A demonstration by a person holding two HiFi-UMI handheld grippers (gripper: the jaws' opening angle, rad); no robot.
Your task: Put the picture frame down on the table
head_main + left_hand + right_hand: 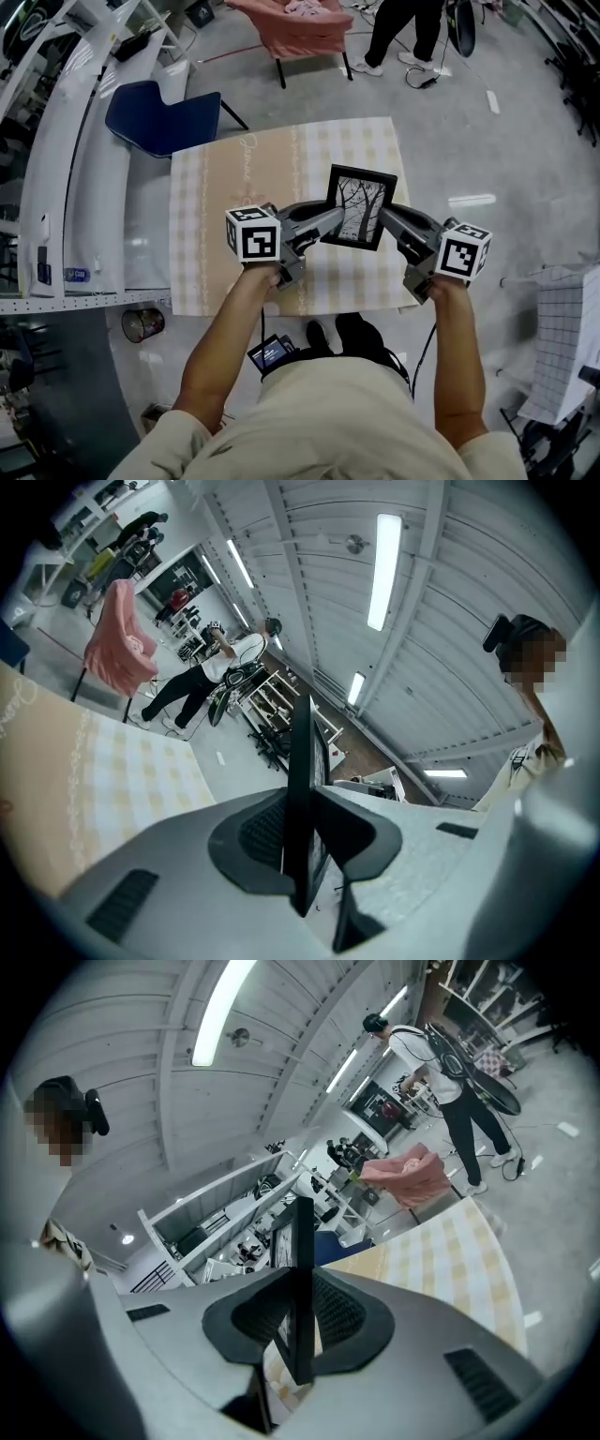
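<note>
A black picture frame [359,206] with a bare-tree print is held above the table [234,169], which wears a beige checked cloth. My left gripper [336,219] is shut on the frame's left edge; in the left gripper view that edge [300,799] stands upright between the dark pads. My right gripper [382,216] is shut on the frame's right edge, which shows edge-on [302,1288] between its jaws in the right gripper view. The frame tilts, its face turned toward me.
A blue chair [159,117] stands at the table's far left corner, and a pink-draped chair [300,28] sits beyond the far edge. A person [403,33] stands further back. White shelving [56,169] runs along the left.
</note>
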